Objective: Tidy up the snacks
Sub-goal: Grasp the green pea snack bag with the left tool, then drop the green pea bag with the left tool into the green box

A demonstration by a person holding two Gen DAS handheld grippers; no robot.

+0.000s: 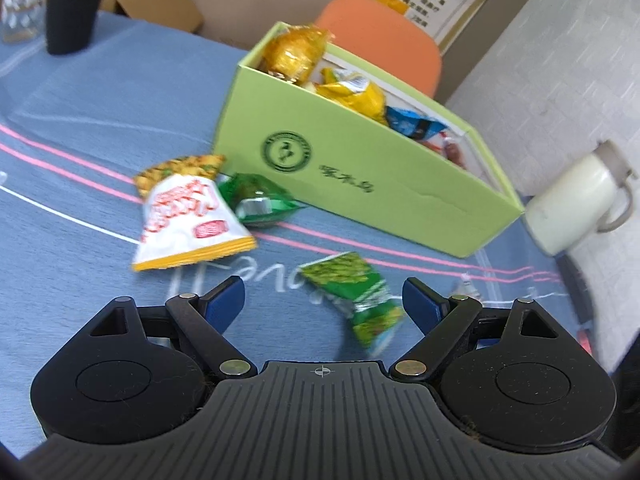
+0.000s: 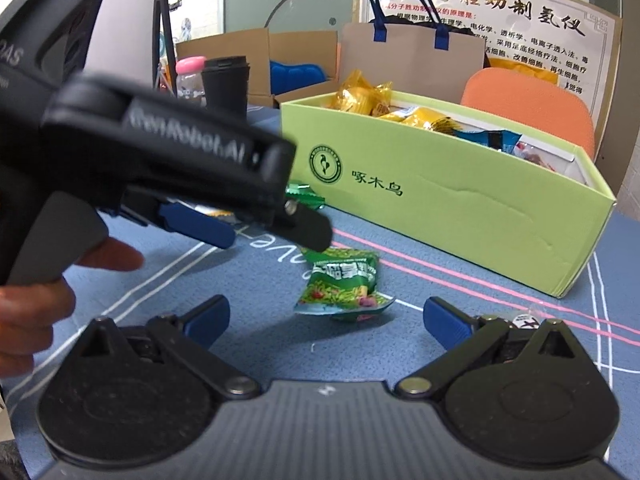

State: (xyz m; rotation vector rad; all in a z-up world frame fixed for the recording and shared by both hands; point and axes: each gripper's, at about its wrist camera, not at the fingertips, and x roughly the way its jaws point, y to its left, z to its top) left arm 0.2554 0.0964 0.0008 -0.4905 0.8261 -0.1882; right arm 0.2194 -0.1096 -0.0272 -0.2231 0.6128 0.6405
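A light green box (image 1: pixel 360 184) (image 2: pixel 460 208) stands on the blue cloth and holds several yellow, gold and blue snack packs. In front of it lie a green snack pack (image 1: pixel 356 296) (image 2: pixel 344 284), a white and orange pack (image 1: pixel 188 216) and a dark green pack (image 1: pixel 256 196). My left gripper (image 1: pixel 324 300) is open and empty, with the green pack just inside its right finger. It also shows in the right wrist view (image 2: pixel 264 228), hovering above the cloth. My right gripper (image 2: pixel 326 320) is open and empty, close in front of the green pack.
A black cup (image 1: pixel 72 4) (image 2: pixel 226 80) and a pink-capped bottle (image 2: pixel 190 76) stand at the far side. A white jug (image 1: pixel 580 204) sits right of the box. A small clear wrapper (image 2: pixel 520 316) lies by my right finger. An orange chair (image 2: pixel 532 104), cardboard boxes and a paper bag (image 2: pixel 412 52) are behind.
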